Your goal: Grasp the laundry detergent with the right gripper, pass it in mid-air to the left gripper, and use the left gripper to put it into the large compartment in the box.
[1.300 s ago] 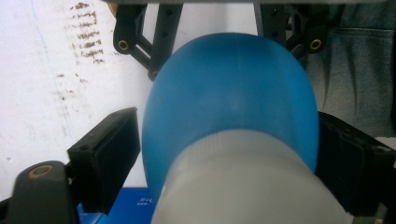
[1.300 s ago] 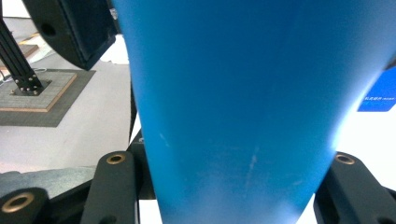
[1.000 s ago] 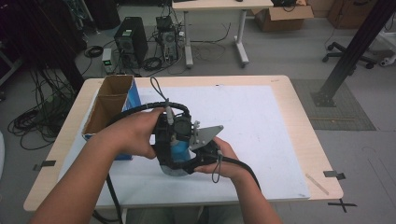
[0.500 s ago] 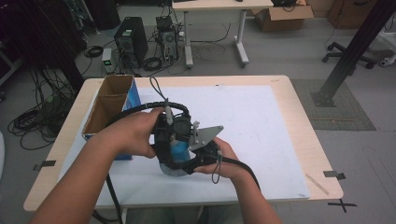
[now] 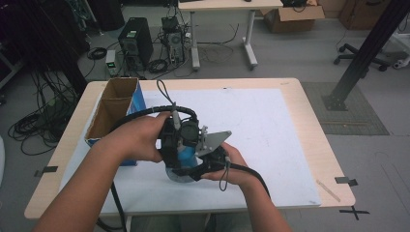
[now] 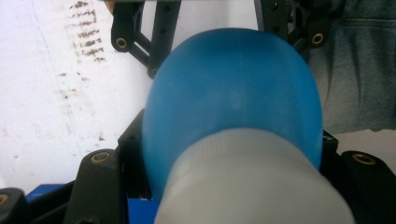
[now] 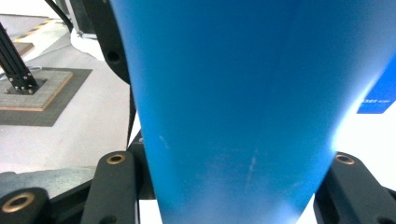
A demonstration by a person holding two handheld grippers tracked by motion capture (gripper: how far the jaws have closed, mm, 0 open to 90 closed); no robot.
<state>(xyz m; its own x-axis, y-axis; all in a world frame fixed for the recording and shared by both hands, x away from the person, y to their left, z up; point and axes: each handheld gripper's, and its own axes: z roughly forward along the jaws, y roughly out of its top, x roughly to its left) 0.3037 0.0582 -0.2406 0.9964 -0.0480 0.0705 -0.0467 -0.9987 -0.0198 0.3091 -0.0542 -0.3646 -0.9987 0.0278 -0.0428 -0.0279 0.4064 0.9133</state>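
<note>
Hiding blue bottle (image 5: 183,155): both tongs, hands; cap end blurred.

Blue bottle (image 5: 183,155) mostly hidden beneath both hands and grippers in high view; its pale cap (image 6: 252,186) cut off at 6 o'clock in left gripper view. Cardboard box (image 5: 112,108) interior unreadable.

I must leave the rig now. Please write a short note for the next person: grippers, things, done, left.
Left gripper: its jaws have just been closing, now shut on the whitish cap end of the blue plastic bottle.
Right gripper: shut on the bottle's blue body.
The bottle is held between both, low over the white mat; the open cardboard box stands at the table's left.
Done: both grips set.
Left: probably turning the cap, not yet started.
</note>
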